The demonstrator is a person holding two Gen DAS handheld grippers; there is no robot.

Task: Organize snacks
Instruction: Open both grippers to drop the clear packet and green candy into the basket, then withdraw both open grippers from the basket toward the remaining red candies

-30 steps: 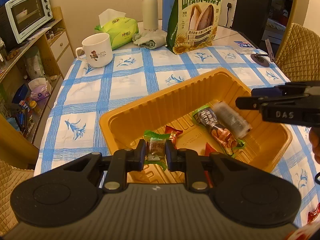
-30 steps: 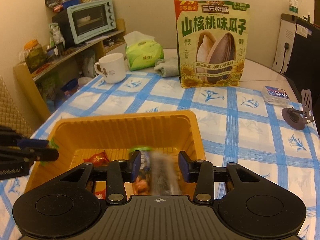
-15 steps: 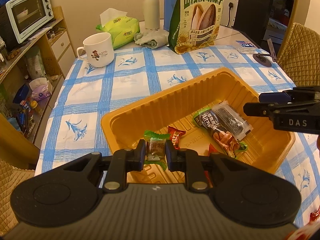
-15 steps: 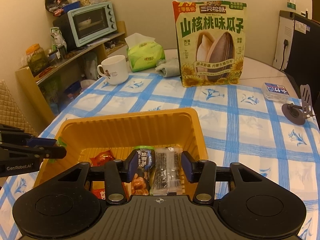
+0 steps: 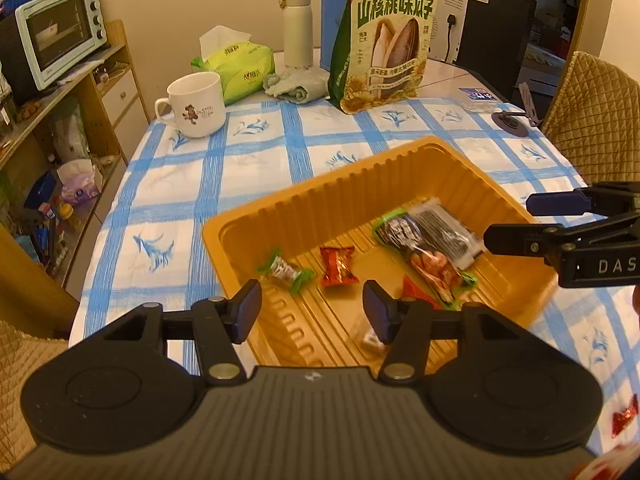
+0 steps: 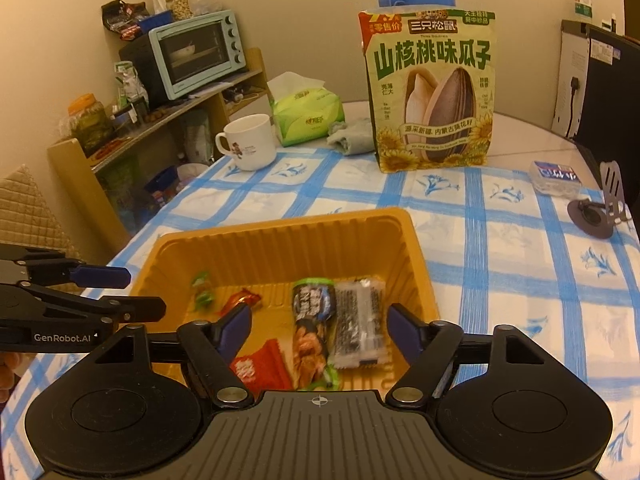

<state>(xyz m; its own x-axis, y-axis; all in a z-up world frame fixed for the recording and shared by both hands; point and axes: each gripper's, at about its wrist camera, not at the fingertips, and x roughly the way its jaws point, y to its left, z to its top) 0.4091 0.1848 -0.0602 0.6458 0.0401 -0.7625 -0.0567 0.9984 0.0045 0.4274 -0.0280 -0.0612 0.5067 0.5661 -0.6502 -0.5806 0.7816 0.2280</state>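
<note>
An orange plastic tray (image 5: 344, 184) (image 6: 280, 240) sits on the blue-checked tablecloth. In it lie a green-wrapped candy (image 5: 285, 272) (image 6: 203, 290), a red candy (image 5: 338, 266) (image 6: 240, 300), a dark nut bar (image 5: 416, 248) (image 6: 310, 324), a clear-wrapped dark bar (image 5: 446, 230) (image 6: 360, 320) and a red packet (image 6: 260, 368). My left gripper (image 5: 312, 310) is open and empty over the tray's near edge. My right gripper (image 6: 320, 326) is open and empty above the two bars.
A large sunflower-seed bag (image 5: 386, 36) (image 6: 434, 92) stands at the back, with a white mug (image 5: 196, 104), tissue pack (image 5: 236, 64), cloth (image 5: 296, 84) and thermos (image 5: 298, 26). A red candy (image 5: 624, 420) lies on the cloth at right. A shelf with an oven (image 5: 52, 32) stands left.
My left gripper has opened and dropped the green candy into the tray. My right gripper has opened wider, and the clear-wrapped bar now lies still in the tray.
</note>
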